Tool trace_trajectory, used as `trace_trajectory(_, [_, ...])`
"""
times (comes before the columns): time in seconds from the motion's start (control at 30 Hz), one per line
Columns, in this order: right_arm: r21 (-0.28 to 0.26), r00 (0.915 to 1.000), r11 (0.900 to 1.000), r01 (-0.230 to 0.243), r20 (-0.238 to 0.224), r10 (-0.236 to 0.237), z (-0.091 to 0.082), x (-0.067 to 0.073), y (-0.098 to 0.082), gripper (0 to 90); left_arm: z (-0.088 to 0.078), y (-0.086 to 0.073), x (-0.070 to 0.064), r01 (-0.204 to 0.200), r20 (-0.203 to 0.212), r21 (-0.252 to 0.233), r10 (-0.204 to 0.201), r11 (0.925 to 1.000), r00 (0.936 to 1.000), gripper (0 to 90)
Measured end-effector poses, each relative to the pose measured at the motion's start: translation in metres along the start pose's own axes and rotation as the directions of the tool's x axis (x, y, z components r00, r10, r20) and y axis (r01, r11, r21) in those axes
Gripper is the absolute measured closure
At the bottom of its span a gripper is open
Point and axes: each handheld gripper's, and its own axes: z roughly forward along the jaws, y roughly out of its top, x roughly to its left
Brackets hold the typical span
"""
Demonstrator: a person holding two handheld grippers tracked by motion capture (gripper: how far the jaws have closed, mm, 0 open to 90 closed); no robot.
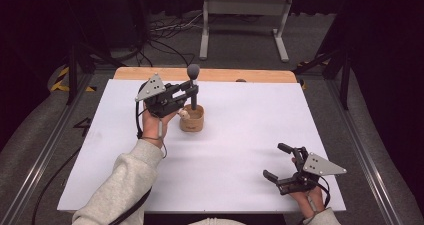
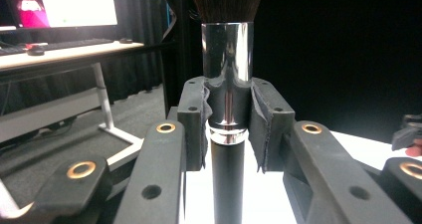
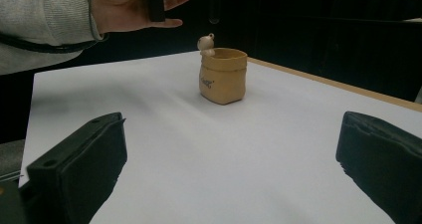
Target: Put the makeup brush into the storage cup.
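Right now, from the high view, your left gripper (image 1: pixel 191 91) holds a makeup brush (image 1: pixel 193 85) upright over a small tan sack-shaped holder (image 1: pixel 192 118) that stands on the white desk (image 1: pixel 240 135), left of its middle. The brush's dark handle runs down to the holder's mouth; whether its end is inside or just above the rim you cannot tell from up there. I judge the step in hand to be seating the brush in the holder or drawing it out, so keep the handle plumb and travel straight along its length. The holder looks light and may tip if the handle drags on the rim. Your right gripper (image 1: pixel 286 166) rests near the desk's near right corner, well apart from the holder.

Next, in the left gripper view, the fingers (image 2: pixel 193 122) are clamped on the brush at its shiny metal ferrule (image 2: pixel 227 69), with the bristles (image 2: pixel 226 0) above and the black handle (image 2: pixel 228 184) below. That metal is probably slick, so hold firm pressure and avoid twisting your wrist.

Finally, the right gripper view looks across the desk at the holder (image 3: pixel 222 75), with a small pale figure (image 3: pixel 206 43) perched at its rim. Its fingers (image 3: pixel 82 169) are spread wide with nothing between them. Should the holder start to shift, that free gripper could come in and brace its side.
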Motion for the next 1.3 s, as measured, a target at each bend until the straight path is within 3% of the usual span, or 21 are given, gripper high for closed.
trace_trajectory(0.43, [-0.006, 1.0000, 1.000, -0.001, -0.002, 0.001, -0.001, 0.000, 0.000, 0.0, 0.010, -0.016, 0.015, 0.039, -0.001, 0.014, -0.039, 0.9991, 0.9992, 70.2])
trace_trajectory(0.73, [-0.008, 1.0000, 1.000, -0.005, -0.006, 0.005, -0.001, 0.000, 0.000, 0.0, 0.013, -0.026, 0.018, 0.058, -0.014, 0.036, -0.058, 0.9977, 0.9982, 70.2])
trace_trajectory(1.3, [-0.008, 1.0000, 1.000, -0.005, -0.005, 0.005, -0.001, 0.000, 0.000, 0.0, 0.017, -0.046, 0.023, 0.074, -0.002, 0.058, -0.074, 0.9956, 0.9972, 70.2])
